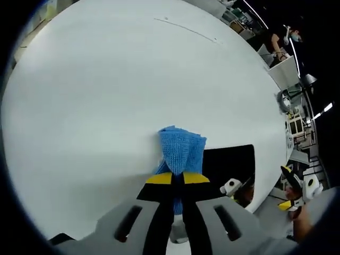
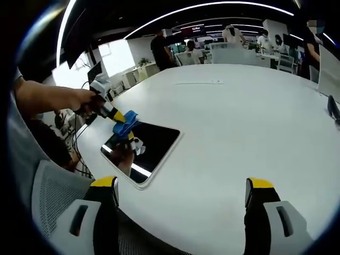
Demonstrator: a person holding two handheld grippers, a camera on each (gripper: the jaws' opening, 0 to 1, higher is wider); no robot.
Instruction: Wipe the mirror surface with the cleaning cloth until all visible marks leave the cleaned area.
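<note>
From the right gripper view you get the whole mirror lying flat near the white bench edge, dark and reflective; the left gripper view just catches a dark slice. The left hand-held gripper is clamped on the blue cleaning cloth, at the mirror's far corner. The right hand-held gripper hangs wide apart, well clear of it.
</note>
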